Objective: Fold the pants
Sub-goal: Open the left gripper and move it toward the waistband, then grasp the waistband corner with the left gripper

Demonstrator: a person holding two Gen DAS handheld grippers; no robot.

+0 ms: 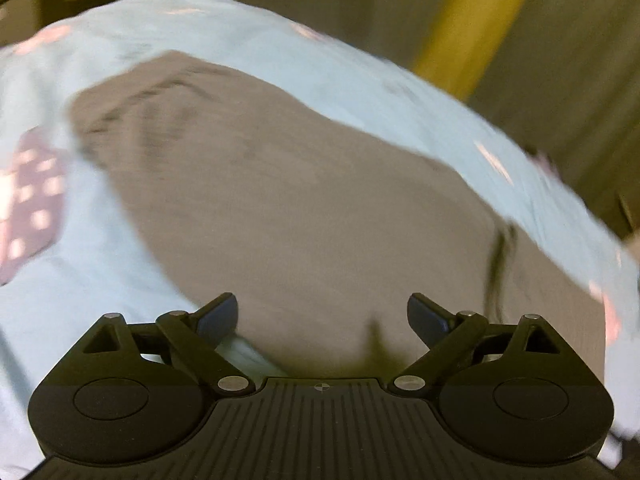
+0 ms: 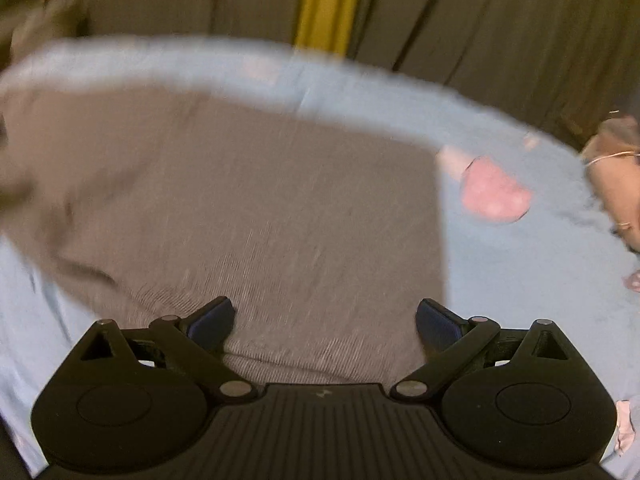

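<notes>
Grey-brown pants (image 1: 280, 200) lie flat on a light blue sheet (image 1: 360, 92), blurred by motion. In the left wrist view my left gripper (image 1: 322, 318) hangs above the near part of the pants, jaws wide apart, nothing between the pads. A dark fold line (image 1: 498, 256) shows near the pants' right edge. In the right wrist view the same pants (image 2: 240, 208) fill the middle, with their straight right edge (image 2: 438, 220) against the sheet (image 2: 520, 264). My right gripper (image 2: 325, 322) is open over the near part of the fabric, holding nothing.
The sheet carries pink patches (image 2: 494, 196) and a dark dotted patch (image 1: 30, 200). Behind the bed hang dark curtains (image 2: 480, 20) with a yellow strip (image 2: 328, 4). A person's hand or arm (image 2: 616, 176) shows at the right edge of the right wrist view.
</notes>
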